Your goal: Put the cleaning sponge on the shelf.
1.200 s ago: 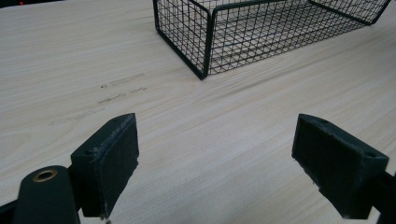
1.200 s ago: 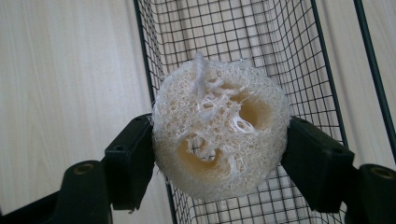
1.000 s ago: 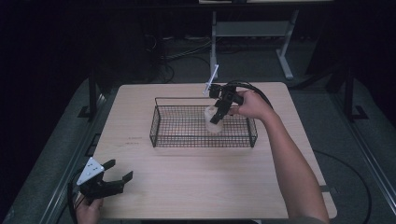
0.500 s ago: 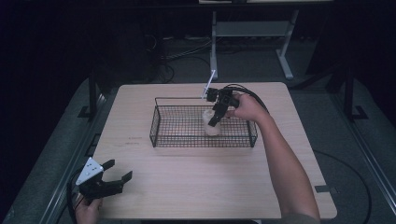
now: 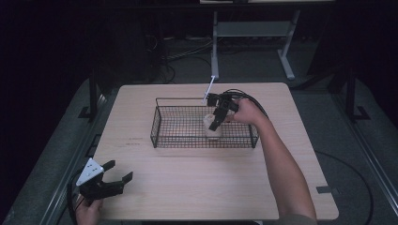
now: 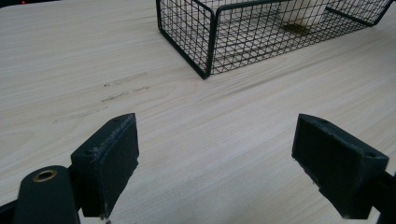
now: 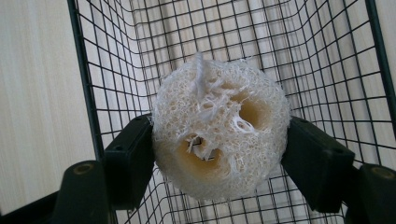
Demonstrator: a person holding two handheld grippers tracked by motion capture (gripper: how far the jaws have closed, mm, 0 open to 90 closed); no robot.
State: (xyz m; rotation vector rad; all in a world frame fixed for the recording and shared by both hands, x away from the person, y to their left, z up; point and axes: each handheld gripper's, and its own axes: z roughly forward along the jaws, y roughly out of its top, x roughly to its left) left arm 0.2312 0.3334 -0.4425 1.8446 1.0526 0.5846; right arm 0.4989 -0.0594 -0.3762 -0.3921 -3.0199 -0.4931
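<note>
At the near left corner of the table (image 5: pixel 187 187) the left gripper (image 5: pixel 112 182) rests low with its jaws spread wide and nothing between them; in the left gripper view its two pads (image 6: pixel 109 161) stand far apart over bare wood, and the wire basket (image 6: pixel 205 42) lies ahead of it and well apart. Further right, past the middle of the table, the black wire basket (image 5: pixel 157 136) sits with its long axis running left to right; the right gripper (image 5: pixel 215 125) reaches down into its right half from above and from the far side, the hand (image 5: pixel 246 111) just over the far rim. Its jaws are clamped on the loofah sponge (image 5: pixel 212 129); in the right gripper view the pads press the loofah sponge (image 7: pixel 219 130) from both sides, its flat cut face turned toward the camera and the mesh floor behind it. The relation that counts is vertical: the sponge hangs between the jaws directly above the basket floor and inside the walls, so the coming move is probably a short descent and a release; whether it touches the floor already I cannot tell. The right hand is plainly the nearer one. The sponge is a pale cream disc, round and thick, of coarse fibrous web, with a few hollow channels through it and some loose threads on top.
</note>
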